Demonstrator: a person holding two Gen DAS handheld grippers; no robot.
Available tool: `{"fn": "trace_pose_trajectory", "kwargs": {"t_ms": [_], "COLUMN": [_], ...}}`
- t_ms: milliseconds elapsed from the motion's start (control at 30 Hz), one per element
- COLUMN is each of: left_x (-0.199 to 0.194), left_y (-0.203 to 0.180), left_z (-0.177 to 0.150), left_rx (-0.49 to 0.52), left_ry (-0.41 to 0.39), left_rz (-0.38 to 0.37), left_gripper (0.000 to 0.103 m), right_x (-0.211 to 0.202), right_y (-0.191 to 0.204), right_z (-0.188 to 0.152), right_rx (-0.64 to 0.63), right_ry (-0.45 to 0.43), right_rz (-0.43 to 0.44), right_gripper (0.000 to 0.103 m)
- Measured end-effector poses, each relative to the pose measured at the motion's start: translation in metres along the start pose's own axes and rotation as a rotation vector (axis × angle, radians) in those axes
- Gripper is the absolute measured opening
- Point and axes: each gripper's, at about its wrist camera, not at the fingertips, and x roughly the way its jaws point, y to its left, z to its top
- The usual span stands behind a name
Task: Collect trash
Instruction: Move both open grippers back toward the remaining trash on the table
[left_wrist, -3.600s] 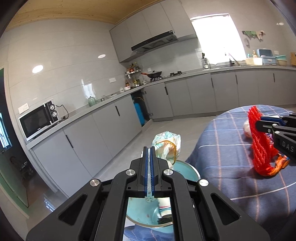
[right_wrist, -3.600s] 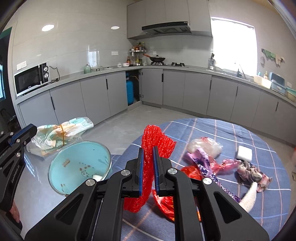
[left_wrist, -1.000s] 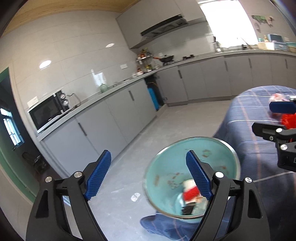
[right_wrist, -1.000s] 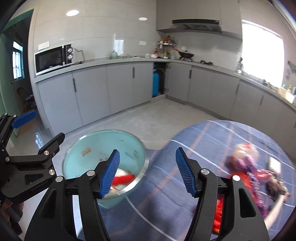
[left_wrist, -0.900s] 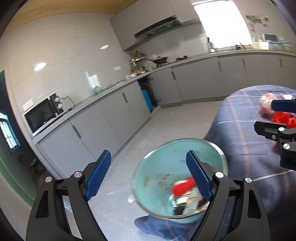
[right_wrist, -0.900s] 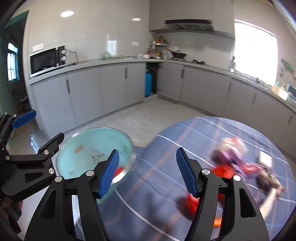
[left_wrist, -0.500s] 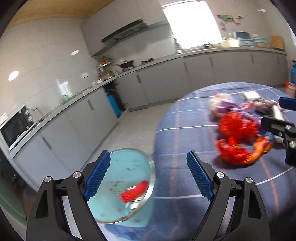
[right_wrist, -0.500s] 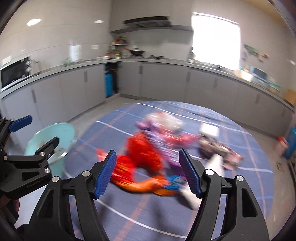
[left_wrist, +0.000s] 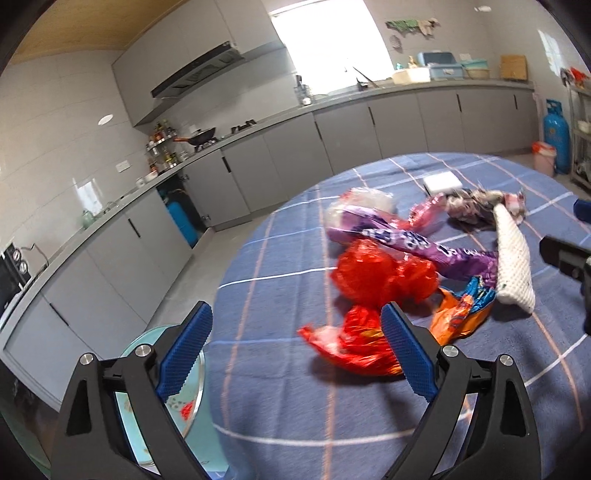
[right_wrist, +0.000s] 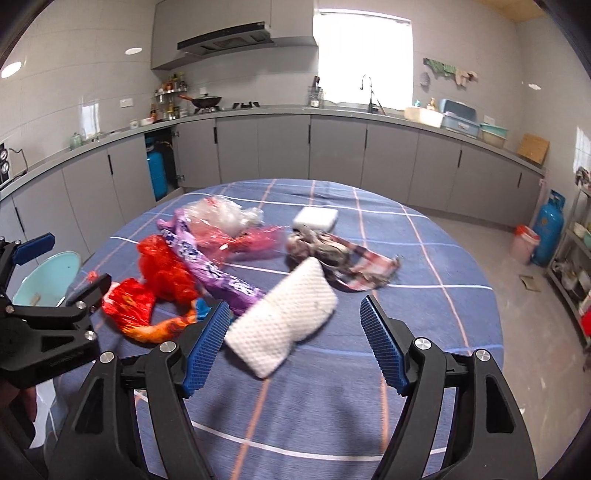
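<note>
**Both tongs wide and empty over the litter pile**

Nearest the cameras, the left tongs (left_wrist: 295, 350) stood spread with nothing between the blue ribbed pads, their jaws having just been opening. The right tongs (right_wrist: 295, 343) were likewise apart and empty, also just widening. Below the left tongs sat the pale teal bin (left_wrist: 162, 402), beside the bench's edge, with a scrap of red inside.

Out on the bench (right_wrist: 424, 332), under its blue checked cloth, the trash lay bunched together. Closest was a crinkled red-orange wrapper (left_wrist: 354, 343), thin foil, likely feather-light and slippery; a pinch on a crumpled ridge looked safest. In front of the right tongs lay a white foam net sleeve (right_wrist: 284, 321), soft and springy, probably best squeezed across its middle. Beyond came red mesh netting (right_wrist: 162, 269), a glossy purple packet (right_wrist: 218, 277), a clear plastic bag (right_wrist: 221, 214), a limp rag-like bundle (right_wrist: 332, 254), then a small white block (right_wrist: 316, 218) farthest off.
</note>
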Motion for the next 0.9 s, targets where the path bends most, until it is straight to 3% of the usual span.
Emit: {"fn": "trace_pose_trajectory", "kwargs": {"t_ms": [167,267,333,367,433,533,667,900], "left_x": [0.016,0.019,0.020,0.022,0.022,0.021,0.013,-0.026], "left_y": [-0.021,-0.029,-0.033,-0.036,-0.038,-0.038,-0.033,-0.011], "left_z": [-0.003,-0.006,-0.008,-0.009,-0.010,-0.011,-0.009,0.004], "left_rx": [0.031,0.054,0.063,0.067,0.075,0.076,0.061,0.028], "left_ry": [0.041,0.069,0.083,0.095,0.099,0.098,0.082,-0.024], "left_rz": [-0.054,-0.104,-0.136,-0.157,-0.169,-0.185,-0.185,-0.116], "left_gripper": [0.089,0.065,0.038,0.032,0.011,0.003,0.001,0.001], "right_x": [0.004,0.008,0.010,0.011,0.013,0.013,0.013,0.013], "right_y": [-0.011,-0.017,-0.020,-0.020,-0.020,-0.021,-0.023,-0.024], "right_z": [-0.002,-0.004,-0.005,-0.004,-0.005,-0.006,-0.004,-0.002], "right_rx": [0.019,0.031,0.036,0.036,0.036,0.039,0.047,0.055], "right_ry": [0.006,0.016,0.023,0.025,0.029,0.034,0.036,0.038], "right_rz": [-0.016,-0.019,-0.018,-0.017,-0.017,-0.018,-0.028,-0.045], "right_gripper": [0.076,0.076,0.076,0.076,0.076,0.076,0.076,0.076]}}
